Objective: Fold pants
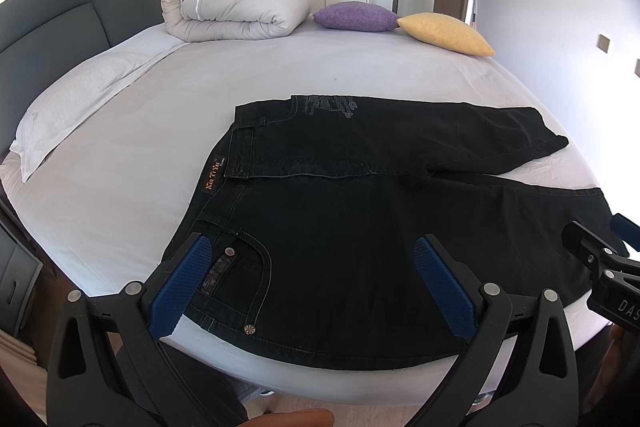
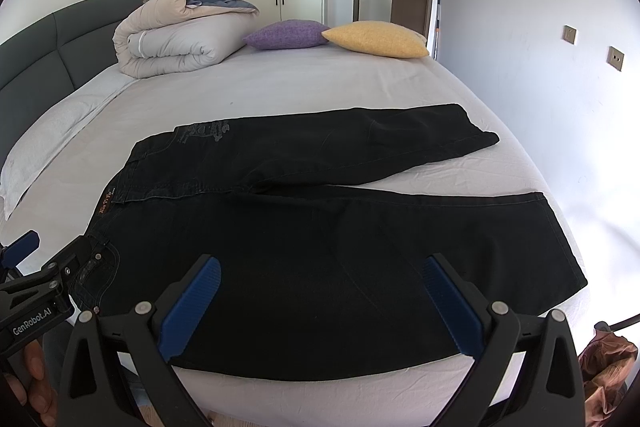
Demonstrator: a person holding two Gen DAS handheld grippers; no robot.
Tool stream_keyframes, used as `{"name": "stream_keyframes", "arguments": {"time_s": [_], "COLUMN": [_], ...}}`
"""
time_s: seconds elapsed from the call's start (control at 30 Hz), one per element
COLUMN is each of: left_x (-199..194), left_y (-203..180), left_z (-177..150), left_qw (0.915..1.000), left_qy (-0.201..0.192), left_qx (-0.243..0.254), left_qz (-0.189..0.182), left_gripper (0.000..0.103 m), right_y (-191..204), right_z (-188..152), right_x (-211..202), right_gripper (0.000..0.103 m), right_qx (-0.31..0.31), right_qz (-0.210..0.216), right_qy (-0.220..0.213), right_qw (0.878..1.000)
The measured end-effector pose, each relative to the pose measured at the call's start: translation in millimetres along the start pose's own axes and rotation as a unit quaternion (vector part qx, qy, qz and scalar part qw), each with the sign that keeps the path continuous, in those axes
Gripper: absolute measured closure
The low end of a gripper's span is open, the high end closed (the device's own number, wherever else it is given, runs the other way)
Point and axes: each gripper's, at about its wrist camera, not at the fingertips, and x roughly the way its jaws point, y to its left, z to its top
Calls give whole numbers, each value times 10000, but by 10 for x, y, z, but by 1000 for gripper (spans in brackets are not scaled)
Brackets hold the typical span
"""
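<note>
- The black jeans [image 1: 360, 227] lie spread on the white-sheeted bed [image 1: 240, 83], close to its near edge, with the near side of the denim reaching right up to that edge.
- Their long axis runs left to right across the bed: the waistband [image 1: 224, 171] points left toward the grey headboard [image 1: 60, 7], and the two leg hems point right toward the wall.
- The legs splay apart in a shallow V; the far leg [image 2: 380, 131] angles off toward the far right, while the near leg [image 2: 460, 247] lies broad and flat along the near edge.
- The left gripper [image 1: 312, 267] hovers over the hip and pocket, its blue pads wide apart and nothing between them.
- The right gripper [image 2: 320, 283] hangs over the near leg's thigh, likewise spread wide and empty (neither pad looks to be pressing into the cloth, though the fisheye makes that hard to swear to).
- To my eye the folding has not started; this is the approach to the first grasp.
- The next move likely calls for both grippers to pinch one leg's outer edge, at waist and lower down, then carry it over onto the other leg so the seams line up.
- The folded duvet [image 2: 176, 35], purple cushion [image 2: 286, 35] and yellow cushion [image 2: 376, 39] sit well apart at the far side.
</note>
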Motion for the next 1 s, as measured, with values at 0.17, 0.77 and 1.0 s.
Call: {"name": "stream_keyframes", "arguments": {"time_s": [0.17,0.77,1.0], "left_x": [11,48,166], "left_y": [3,-1,-58], "left_z": [-31,-85,-210], "left_qw": [10000,10000,10000], "left_qy": [1,18,76], "left_qx": [-2,-9,-3], "left_qz": [-3,-9,58], "left_gripper": [0,0,0], "right_y": [2,25,117], "right_z": [-5,-12,-80], "right_x": [6,12,21], "right_gripper": [0,0,0], "right_qx": [1,-6,-16], "right_qz": [-1,4,18], "right_qy": [2,11,23], "right_qw": [10000,10000,10000]}}
